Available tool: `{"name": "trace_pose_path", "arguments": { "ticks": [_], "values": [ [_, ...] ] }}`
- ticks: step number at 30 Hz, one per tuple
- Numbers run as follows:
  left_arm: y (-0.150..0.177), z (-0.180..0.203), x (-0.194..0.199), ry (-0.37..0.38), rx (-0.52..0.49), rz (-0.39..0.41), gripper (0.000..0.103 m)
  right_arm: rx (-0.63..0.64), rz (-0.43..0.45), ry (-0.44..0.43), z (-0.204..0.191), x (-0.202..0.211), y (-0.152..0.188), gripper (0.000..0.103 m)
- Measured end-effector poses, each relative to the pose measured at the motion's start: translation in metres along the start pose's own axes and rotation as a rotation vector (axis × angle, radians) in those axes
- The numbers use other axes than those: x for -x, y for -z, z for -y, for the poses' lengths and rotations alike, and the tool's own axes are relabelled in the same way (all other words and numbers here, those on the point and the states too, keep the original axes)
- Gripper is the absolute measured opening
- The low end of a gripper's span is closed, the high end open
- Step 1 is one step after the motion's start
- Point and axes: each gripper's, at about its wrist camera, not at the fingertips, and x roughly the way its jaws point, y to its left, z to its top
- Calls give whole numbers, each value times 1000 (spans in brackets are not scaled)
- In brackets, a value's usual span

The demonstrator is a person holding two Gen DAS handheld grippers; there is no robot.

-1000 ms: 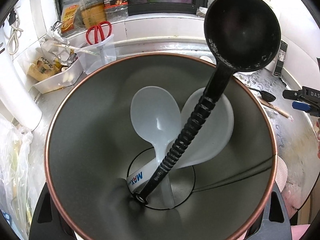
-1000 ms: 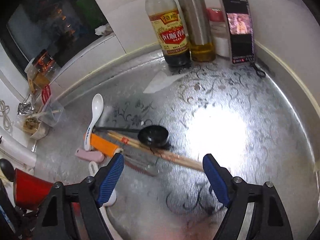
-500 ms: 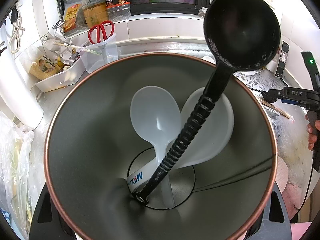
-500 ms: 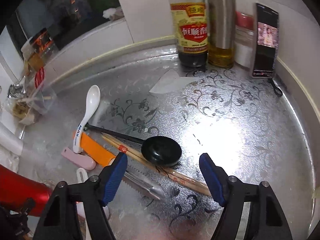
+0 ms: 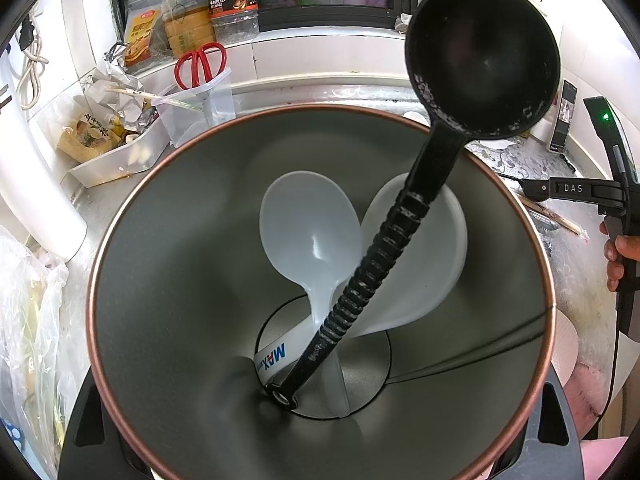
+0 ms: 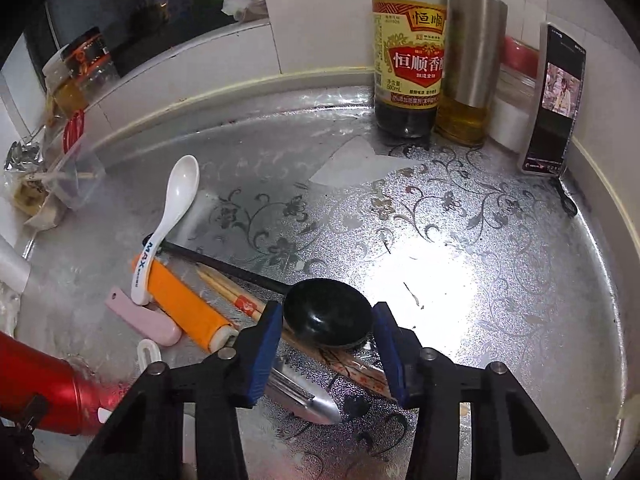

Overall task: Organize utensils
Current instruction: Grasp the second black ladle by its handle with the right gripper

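Right wrist view, lower centre: right gripper [image 6: 326, 326] closing, blue pads flanking black spoon [image 6: 326, 316] bowl atop chopsticks [image 6: 248, 304], apparently not yet touching. Left wrist view: left gripper, unseen, clamped around canister [image 5: 120, 240], tilted to receive; ladle [image 5: 476, 60] already inside.

holder [image 5: 168, 280]: matt metal, copper rim | ladle [image 5: 480, 60]: blk plastic, scuffed | counter [image 6: 480, 260]: embossed shiny foil
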Motion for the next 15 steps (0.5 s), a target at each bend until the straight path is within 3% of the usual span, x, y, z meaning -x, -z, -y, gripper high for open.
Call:
{"name": "trace_pose_path", "arguments": {
  "ticks": [15],
  "values": [
    [-2,0,-2,5,-10,2,90,-17,78,69,19,37,4,49]
  ]
}}
